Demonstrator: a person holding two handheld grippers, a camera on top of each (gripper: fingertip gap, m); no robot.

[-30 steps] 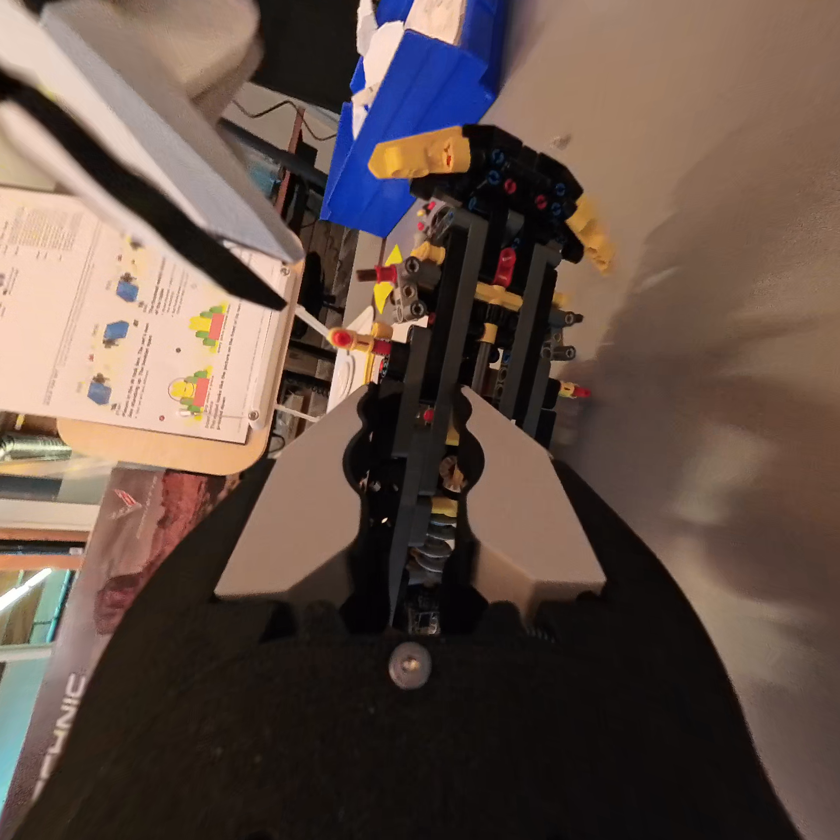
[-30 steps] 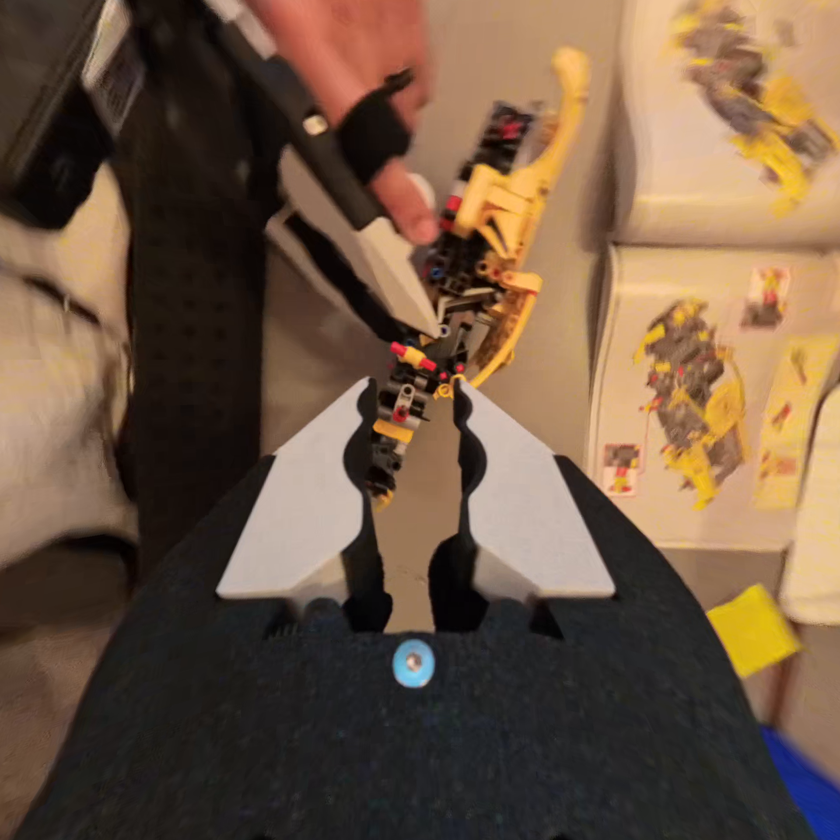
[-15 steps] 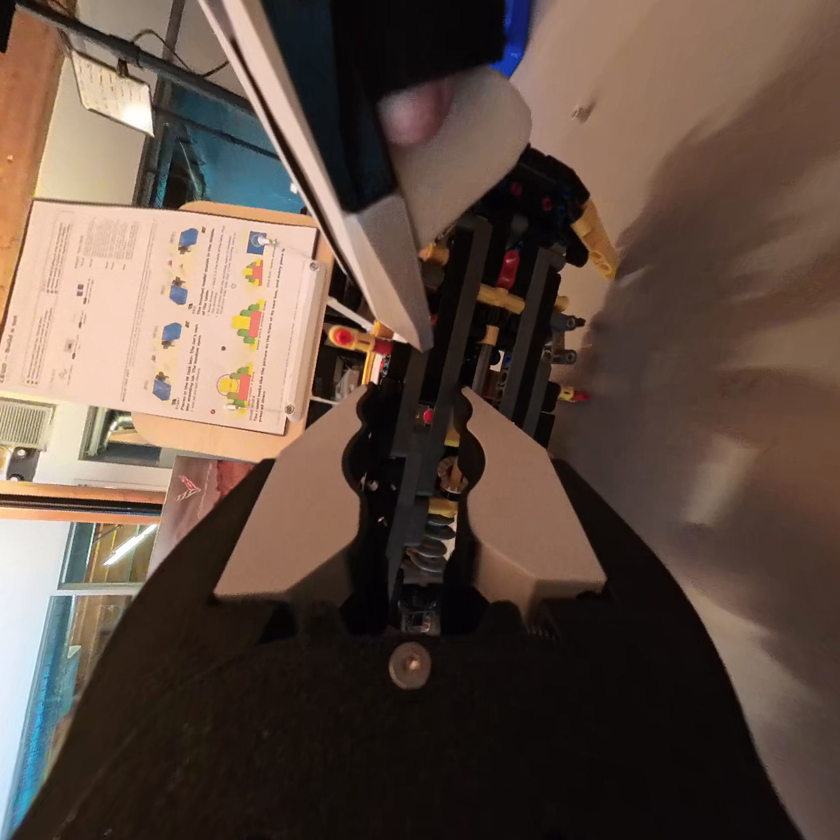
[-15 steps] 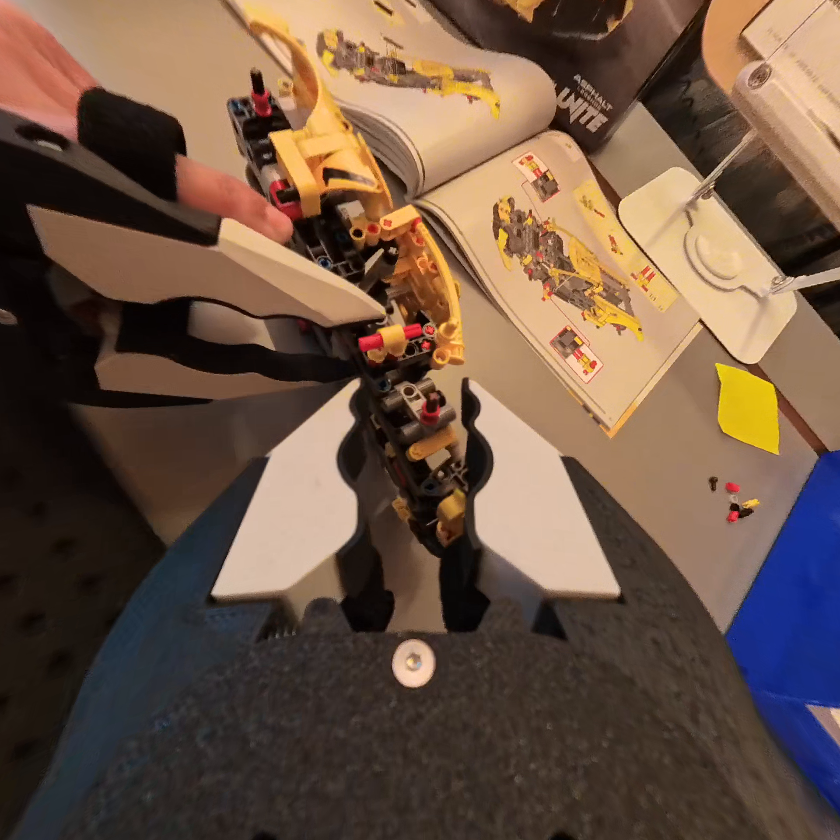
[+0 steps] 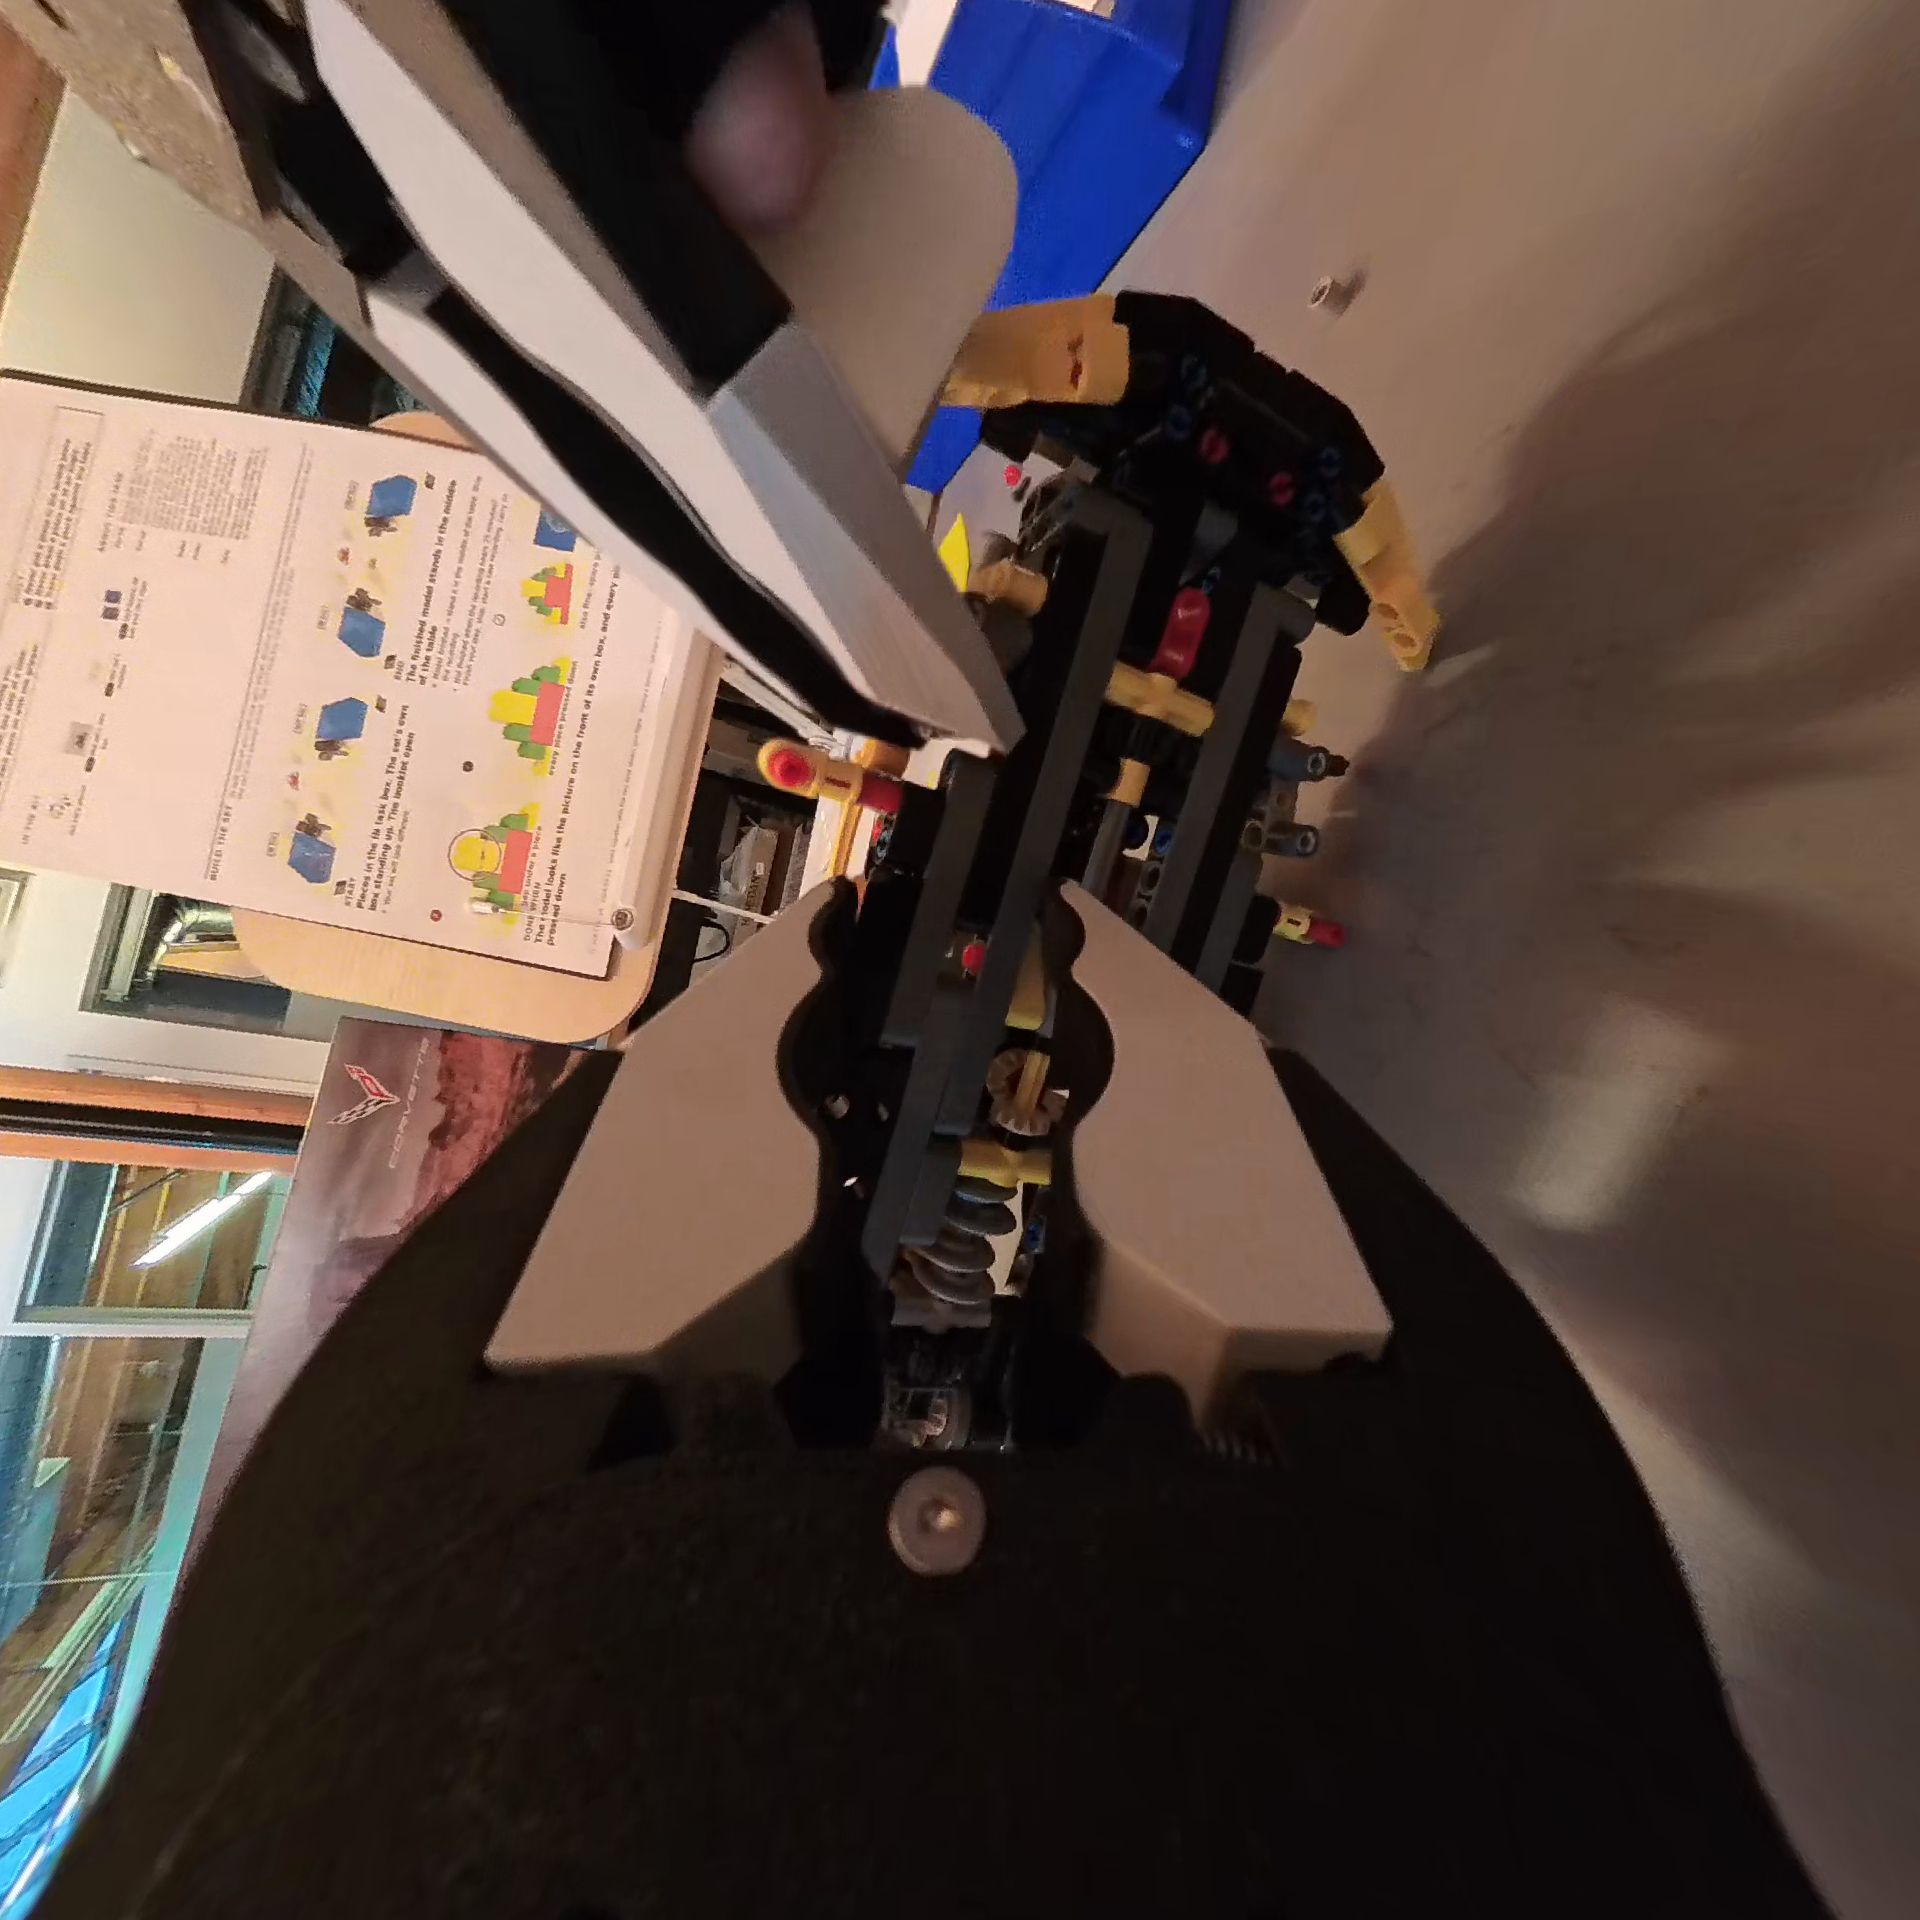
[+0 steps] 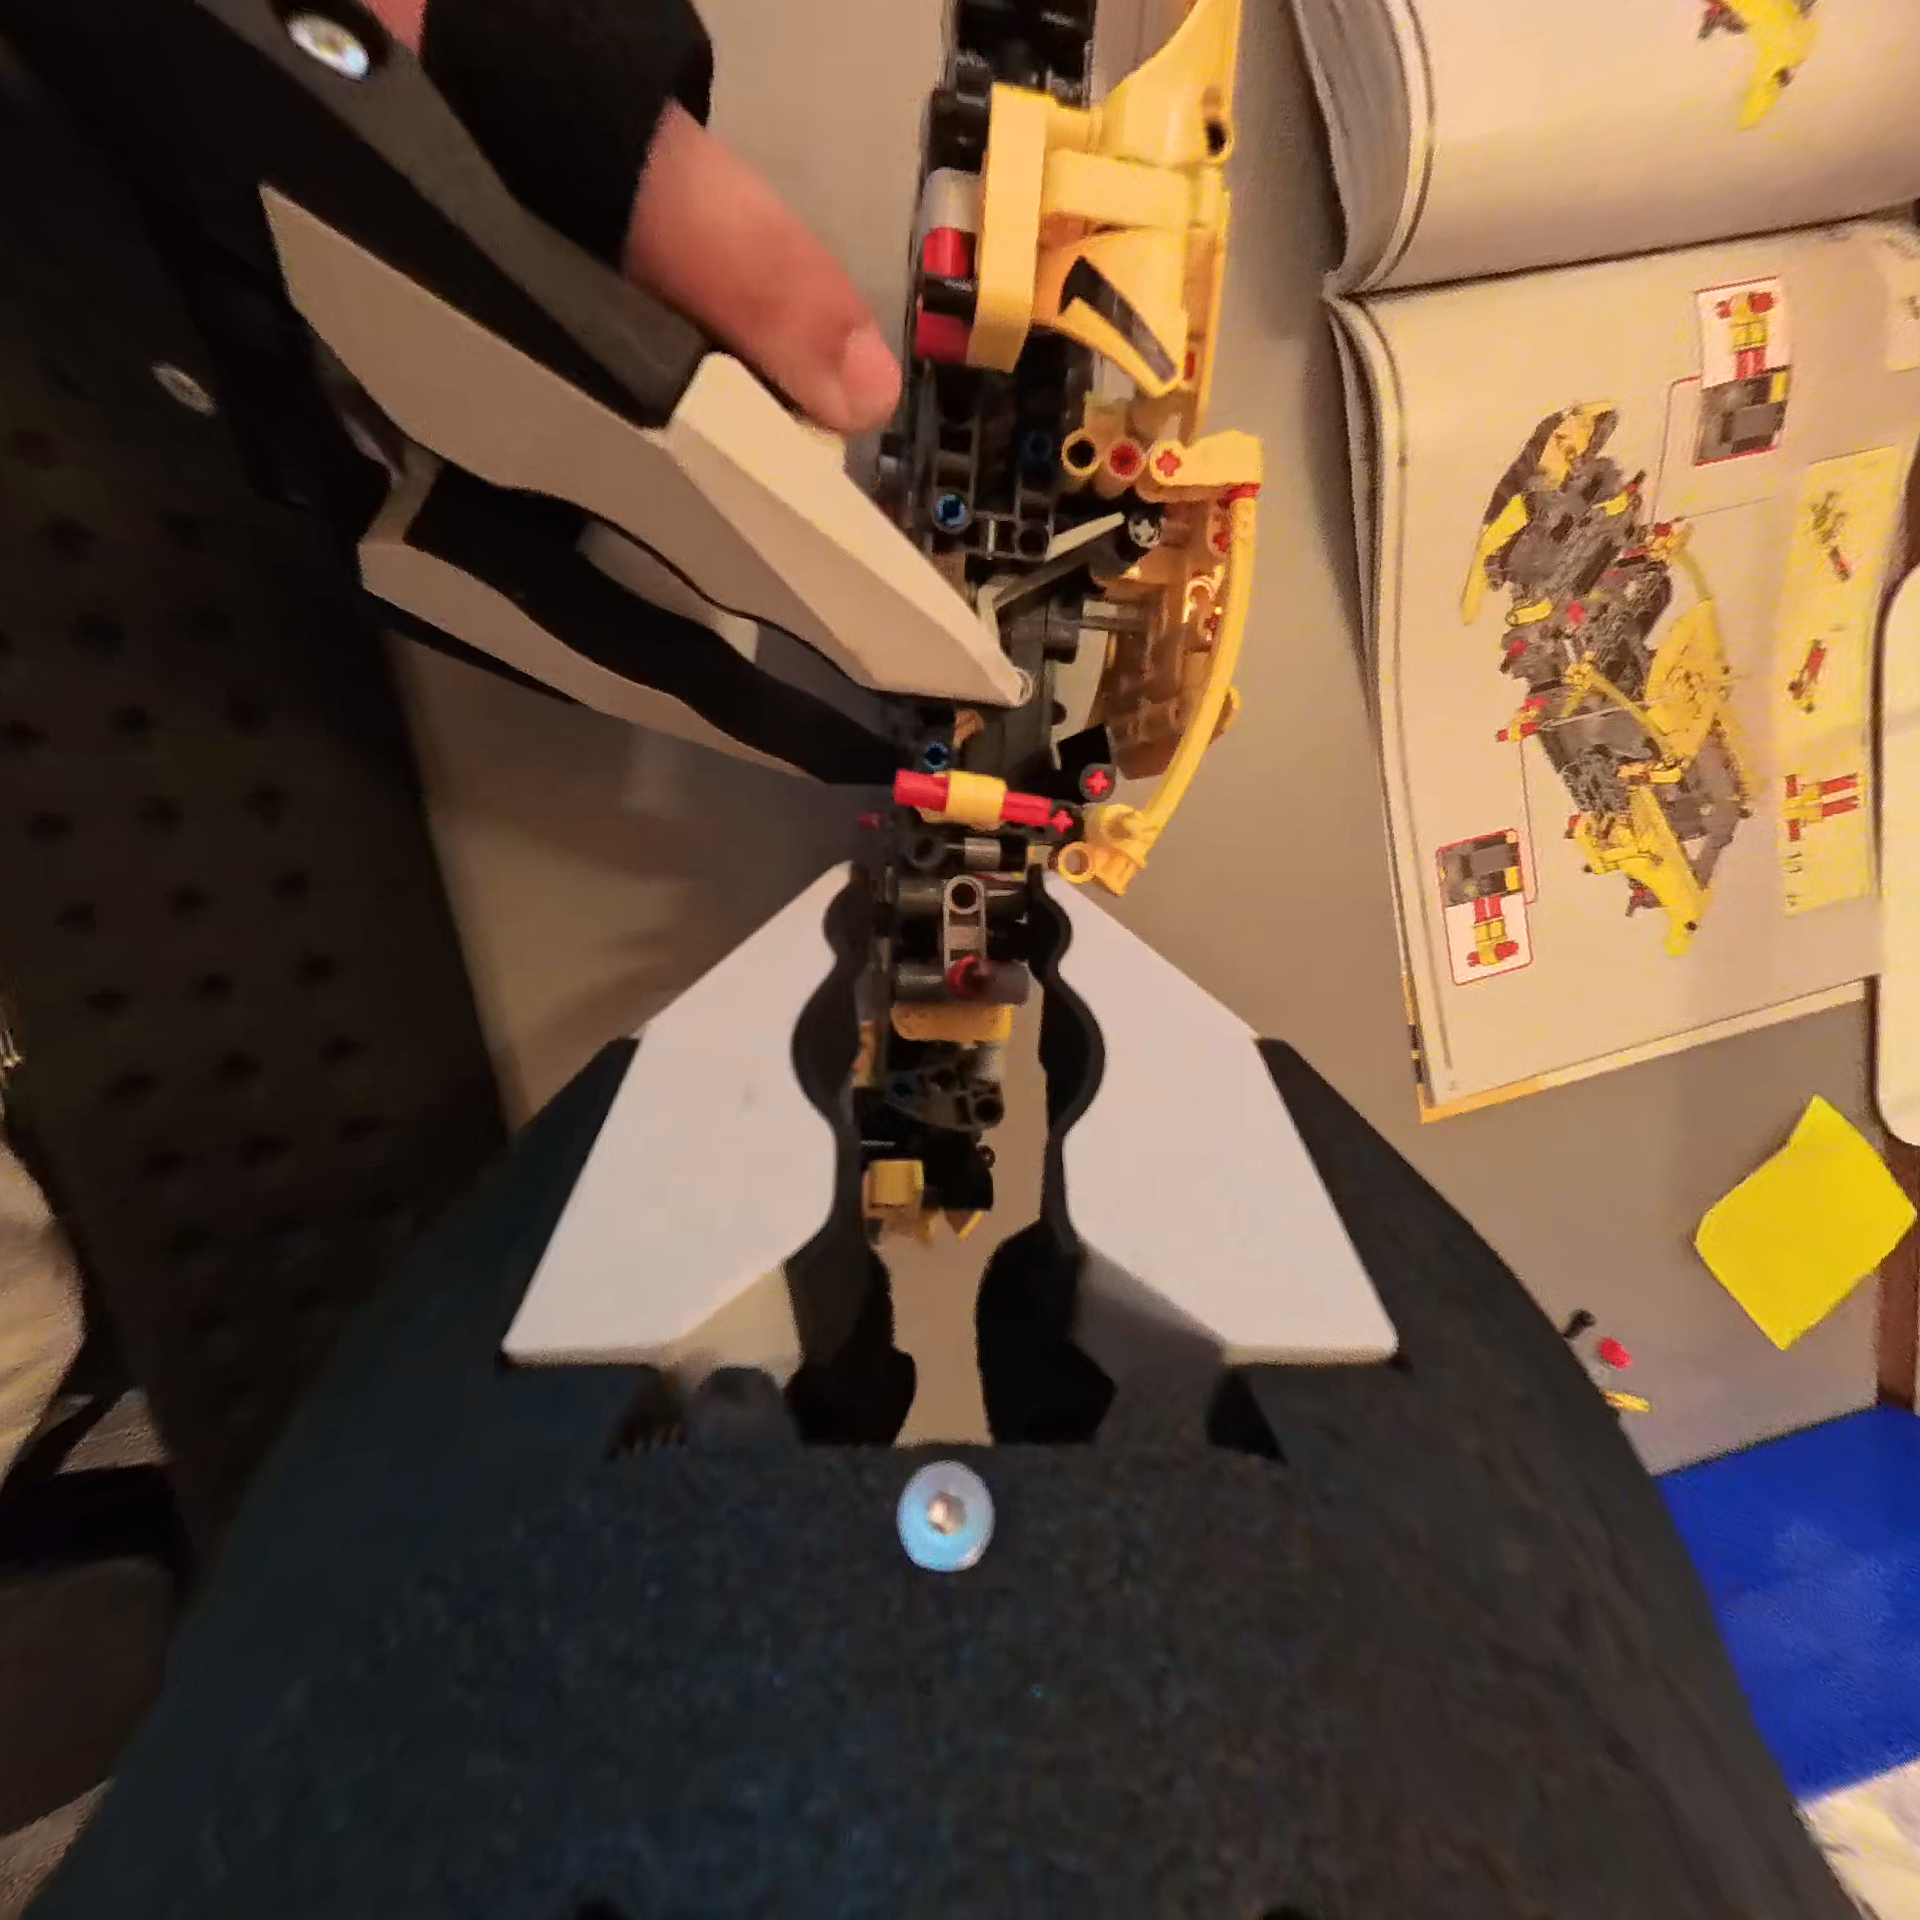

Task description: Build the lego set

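Two grippers hold one part-built lego model (image 6: pixel 1049 540) above the grey table (image 6: pixel 644 883). The right gripper (image 6: pixel 948 904) is clenched on the model's near end; dark beams and a yellow piece fill the gap between its fingers. The left gripper (image 5: pixel 948 914) is clenched on a black beam of the chassis. In the right wrist view the left gripper enters from the upper left, its tips touching the model just beyond the right gripper's tips.

The long axis of the model runs straight ahead from the right gripper, in line with its fingers. A yellow curved arch piece (image 6: pixel 1195 644) lies on the right flank. A red and yellow axle pin (image 6: pixel 971 798) crosses the axis just ahead of the right fingertips. Both grippers are in contact; the right one holds the end, the left one the mid-section. Any coming move therefore likely turns on rotation or pressing along this shared axis.

An open instruction booklet (image 6: pixel 1642 665) lies flat on the table to the right. Near it lie a yellow note (image 6: pixel 1808 1226), a few loose small parts (image 6: pixel 1605 1351) and a blue bin (image 6: pixel 1808 1621). An upright instruction sheet (image 5: pixel 312 665) stands on a wooden board beyond the table edge.
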